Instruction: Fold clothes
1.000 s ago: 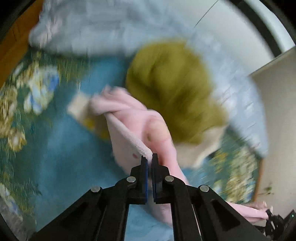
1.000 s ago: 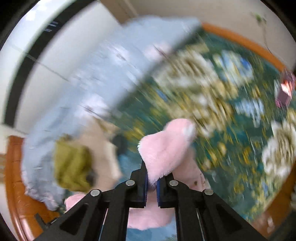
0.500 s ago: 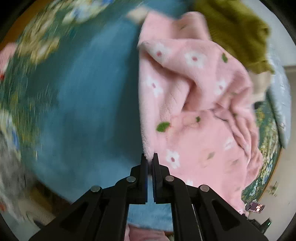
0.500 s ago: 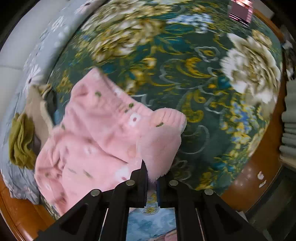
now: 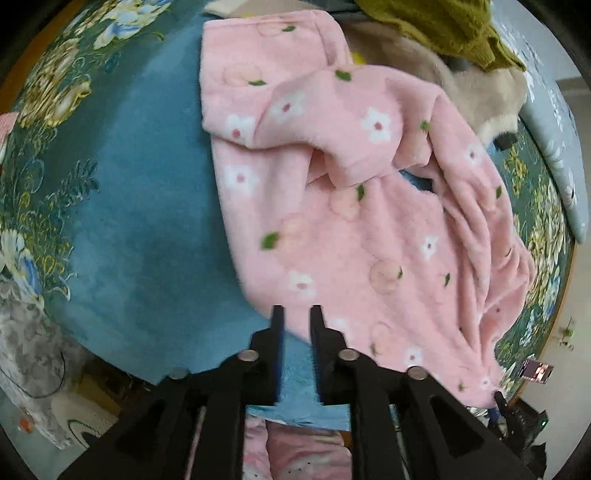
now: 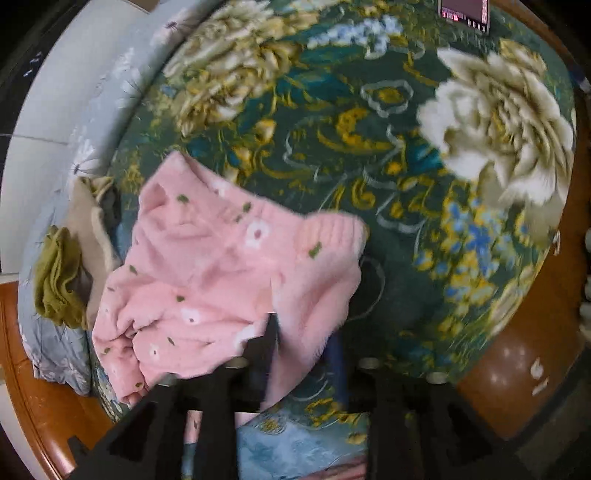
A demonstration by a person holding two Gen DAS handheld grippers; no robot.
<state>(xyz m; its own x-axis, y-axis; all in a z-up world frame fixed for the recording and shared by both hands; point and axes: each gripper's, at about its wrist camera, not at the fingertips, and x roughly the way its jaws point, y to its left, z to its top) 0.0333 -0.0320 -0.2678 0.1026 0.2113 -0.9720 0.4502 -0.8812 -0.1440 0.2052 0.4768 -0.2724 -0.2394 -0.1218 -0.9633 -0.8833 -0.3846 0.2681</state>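
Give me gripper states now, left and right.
Left gripper: open, holding nothing; pink floral garment lies just past its tips.
Right gripper: open, garment draped between its fingers.

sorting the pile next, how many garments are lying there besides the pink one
2 visible: an olive green knit at the pile's top, and a beige fleece piece under it, touching the pink garment. More may be hidden underneath.

Floral bedspread (image 6: 369, 122) carries pink garment (image 5: 332, 221), olive sweater (image 5: 443, 26) (bunched).

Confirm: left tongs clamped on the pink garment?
No. In the left wrist view the left tongs stand open with a gap between the fingers, the pink garment lying loose on the blue rug.
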